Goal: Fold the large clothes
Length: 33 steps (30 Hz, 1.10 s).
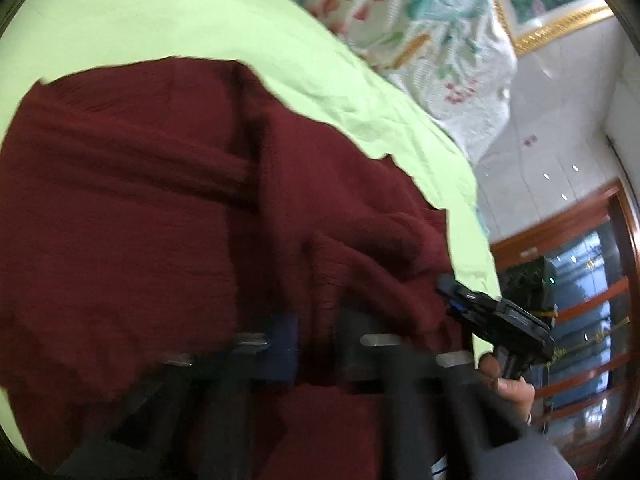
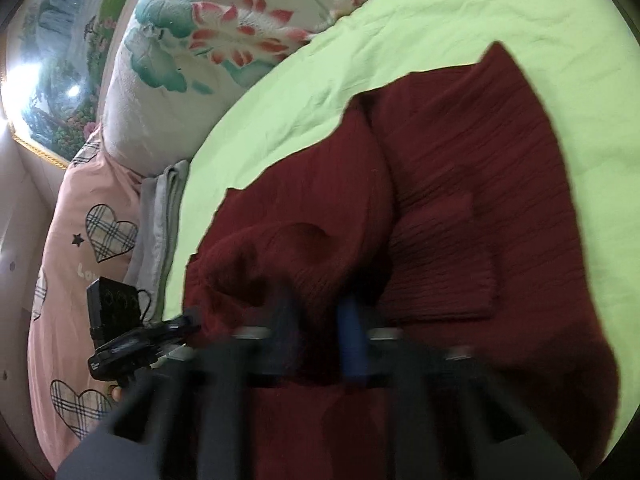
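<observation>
A dark red garment (image 1: 168, 208) lies rumpled on a light green sheet (image 1: 192, 20), filling the left and centre of the left wrist view; in the right wrist view it fills the centre and right of the frame, with a square patch pocket (image 2: 444, 256) showing at centre right.

The left gripper (image 1: 316, 344) sits at the lower centre of its frame, blurred. Its 2 fingers stand narrow, with a fold of the red cloth in the slim gap between them; whether the pads press on it cannot be told. The right gripper (image 2: 320, 336) is equally blurred at the lower centre of its frame, also narrow, with cloth bunched at its tips; a grip cannot be told there either.

A floral pillow (image 2: 200, 60) lies at the upper left of the right wrist view, a pink heart-print pillow (image 2: 80, 240) below it at the left edge. A gold-framed picture (image 1: 560, 0) hangs at the upper right of the left wrist view.
</observation>
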### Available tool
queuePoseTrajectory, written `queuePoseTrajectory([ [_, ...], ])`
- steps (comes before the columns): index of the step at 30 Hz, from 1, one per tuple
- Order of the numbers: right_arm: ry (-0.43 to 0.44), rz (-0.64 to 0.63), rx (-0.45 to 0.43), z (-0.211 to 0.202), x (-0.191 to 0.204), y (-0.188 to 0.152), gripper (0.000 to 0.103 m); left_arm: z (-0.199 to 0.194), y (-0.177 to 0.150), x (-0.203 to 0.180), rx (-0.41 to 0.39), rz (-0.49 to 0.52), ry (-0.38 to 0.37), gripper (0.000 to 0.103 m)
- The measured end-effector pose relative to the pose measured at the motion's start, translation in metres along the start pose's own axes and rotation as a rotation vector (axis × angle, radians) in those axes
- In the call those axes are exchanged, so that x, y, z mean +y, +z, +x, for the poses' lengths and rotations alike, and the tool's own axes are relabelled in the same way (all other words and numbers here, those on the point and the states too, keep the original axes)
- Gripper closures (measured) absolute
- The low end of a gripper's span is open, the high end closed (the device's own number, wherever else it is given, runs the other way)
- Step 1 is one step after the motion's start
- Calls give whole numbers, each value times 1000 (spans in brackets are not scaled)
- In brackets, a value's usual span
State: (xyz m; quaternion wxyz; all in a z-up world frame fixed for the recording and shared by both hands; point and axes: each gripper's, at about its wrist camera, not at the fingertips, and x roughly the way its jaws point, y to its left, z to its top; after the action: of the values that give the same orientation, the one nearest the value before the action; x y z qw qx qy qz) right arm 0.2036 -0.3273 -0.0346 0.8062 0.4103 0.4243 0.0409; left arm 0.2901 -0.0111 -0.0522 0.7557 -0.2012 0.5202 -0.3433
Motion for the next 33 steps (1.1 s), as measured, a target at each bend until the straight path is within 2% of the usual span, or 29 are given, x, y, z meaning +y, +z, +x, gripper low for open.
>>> queuePoseTrajectory([
  [1, 24, -8, -24, -3, 3, 2, 94, -8, 1, -6, -48, 33, 0, 91],
  [4, 163, -51, -167, -28, 15, 6, 94, -37, 3, -19, -186, 124, -5, 91],
  [6, 191, -100, -216, -38, 21, 4, 94, -47, 0, -17, -219, 143, -33, 91],
  [8, 149, -129, -182, -33, 20, -2, 94, -42, -6, -8, -186, 149, -22, 90],
  [11, 47, -140, -98, -15, 9, -16, 94, -21, -17, 5, -108, 154, 45, 89],
  [14, -13, -78, -40, -10, -10, -24, 90, -12, -27, 11, -70, 151, 70, 86],
  [17, -41, -53, -55, -22, -19, -24, 88, -20, -32, 10, -65, 173, 88, 79],
  [20, -143, -85, -87, -43, -13, -22, 88, -31, -37, 0, -77, 225, 150, 79],
  [22, -150, -104, -124, -57, -6, -21, 88, -49, -42, -12, -110, 265, 162, 79],
  [25, -93, -158, -164, -67, 19, -18, 88, -55, -40, -40, -145, 311, 109, 77],
  [28, -26, -197, -105, -44, 43, -20, 88, -37, -37, -65, -136, 358, 86, 75],
  [30, 0, -240, -28, -20, 56, -26, 88, -19, -36, -72, -110, 377, 109, 74],
  [31, -4, -259, 14, -6, 60, -31, 88, -8, -36, -71, -86, 368, 123, 74],
  [33, -67, -273, 50, 9, 59, -36, 88, 4, -38, -61, -32, 340, 127, 74],
])
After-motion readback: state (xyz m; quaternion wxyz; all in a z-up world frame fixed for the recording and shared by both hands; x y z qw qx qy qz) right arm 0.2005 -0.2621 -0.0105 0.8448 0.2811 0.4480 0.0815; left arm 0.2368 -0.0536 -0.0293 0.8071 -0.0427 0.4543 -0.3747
